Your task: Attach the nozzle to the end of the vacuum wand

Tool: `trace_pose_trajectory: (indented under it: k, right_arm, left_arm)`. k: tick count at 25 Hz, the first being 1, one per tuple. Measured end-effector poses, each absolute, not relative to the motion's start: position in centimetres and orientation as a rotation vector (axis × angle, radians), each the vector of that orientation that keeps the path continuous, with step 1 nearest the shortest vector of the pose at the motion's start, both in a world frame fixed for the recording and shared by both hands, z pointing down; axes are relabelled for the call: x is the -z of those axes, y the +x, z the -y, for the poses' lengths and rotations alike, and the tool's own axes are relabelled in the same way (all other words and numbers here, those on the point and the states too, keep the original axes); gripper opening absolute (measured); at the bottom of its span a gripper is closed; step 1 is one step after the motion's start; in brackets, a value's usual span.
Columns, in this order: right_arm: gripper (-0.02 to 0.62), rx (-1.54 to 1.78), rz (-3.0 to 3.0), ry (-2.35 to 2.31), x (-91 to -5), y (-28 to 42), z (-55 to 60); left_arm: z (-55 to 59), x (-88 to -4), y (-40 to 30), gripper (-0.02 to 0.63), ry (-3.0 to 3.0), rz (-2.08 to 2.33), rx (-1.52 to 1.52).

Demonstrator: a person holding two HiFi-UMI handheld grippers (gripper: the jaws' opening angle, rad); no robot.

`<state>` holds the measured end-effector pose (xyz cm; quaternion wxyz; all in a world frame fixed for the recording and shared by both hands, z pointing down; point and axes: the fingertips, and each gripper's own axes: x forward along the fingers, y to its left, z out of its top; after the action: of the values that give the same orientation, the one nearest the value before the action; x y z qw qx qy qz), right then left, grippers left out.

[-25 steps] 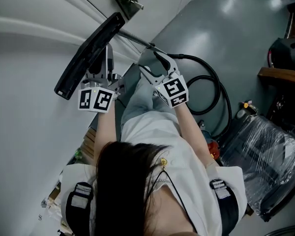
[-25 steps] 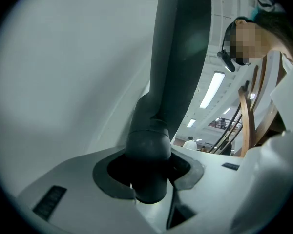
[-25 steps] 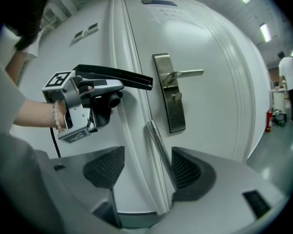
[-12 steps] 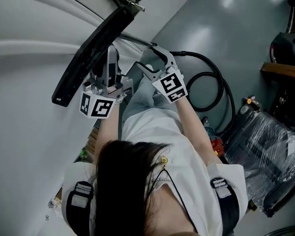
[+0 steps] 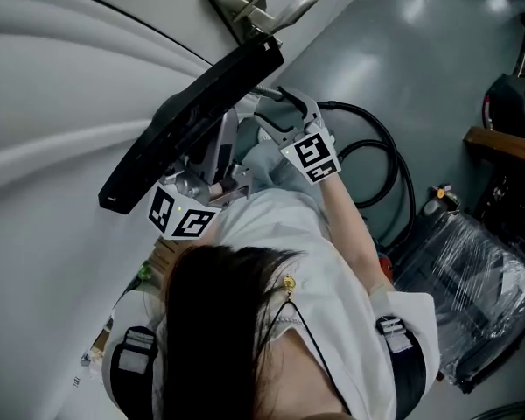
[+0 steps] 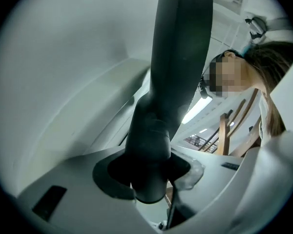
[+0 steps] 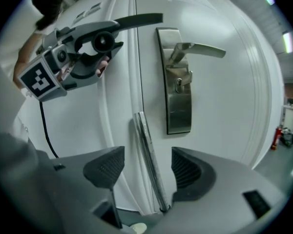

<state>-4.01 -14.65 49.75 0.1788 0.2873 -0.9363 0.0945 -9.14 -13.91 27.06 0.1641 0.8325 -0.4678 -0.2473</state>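
My left gripper (image 5: 220,147) is shut on the neck of the black floor nozzle (image 5: 192,129). The long flat head slants up across the white door. In the left gripper view the neck (image 6: 149,150) sits clamped between the jaws (image 6: 149,182), and the head (image 6: 180,57) rises above it. My right gripper (image 5: 278,112) is just right of the nozzle. Its jaws (image 7: 144,168) stand open around the chrome wand (image 7: 147,150), and neither pad touches the tube. The right gripper view also shows the left gripper (image 7: 88,48) and the nozzle (image 7: 136,19) at upper left.
A white door with a metal handle plate (image 7: 178,82) stands straight ahead; the plate (image 5: 236,3) also shows in the head view. The black hose (image 5: 394,164) loops on the grey floor. At right are a plastic-wrapped black object (image 5: 472,278) and a wooden shelf (image 5: 503,143).
My left gripper has lifted and rolled with the nozzle, and the nozzle's far end has swung right, toward the right gripper. The right gripper has shifted a little toward the door.
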Motion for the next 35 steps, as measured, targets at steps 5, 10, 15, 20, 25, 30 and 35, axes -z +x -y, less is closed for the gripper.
trace_pose_trajectory:
  k: [5,10,15,20,25,30,35]
  right_arm:
    - [0.293,-0.247,2.619,0.754,-50.9,-4.5,15.9]
    - [0.293,-0.199,2.617,0.609,-51.6,-4.8,16.1]
    - [0.293,-0.128,2.657,0.512,-50.9,-5.3,16.1]
    - [0.293,-0.187,2.677,0.515,-52.2,-5.7,16.0]
    - [0.293,-0.19,2.652,0.434,-54.5,-7.0,16.6]
    - [0.291,-0.188,2.627,0.39,-56.0,-8.0,17.4]
    - [0.291,-0.246,2.636,0.4,-56.4,-9.2,18.3]
  left_arm:
    - [14.7,-27.8,-9.0,0.15,2.369,1.34,0.656]
    - [15.3,-27.6,-9.2,0.15,2.347,1.41,0.677]
    - [15.4,-27.9,-9.7,0.15,2.327,1.512,0.66]
    - [15.5,-28.2,-9.6,0.15,2.292,1.534,0.681]
    - [15.6,-28.1,-9.5,0.15,2.241,1.6,0.723]
    - [15.4,-28.5,-9.8,0.15,2.244,1.694,0.617]
    - [16.0,-30.2,-10.3,0.151,2.221,1.879,0.499]
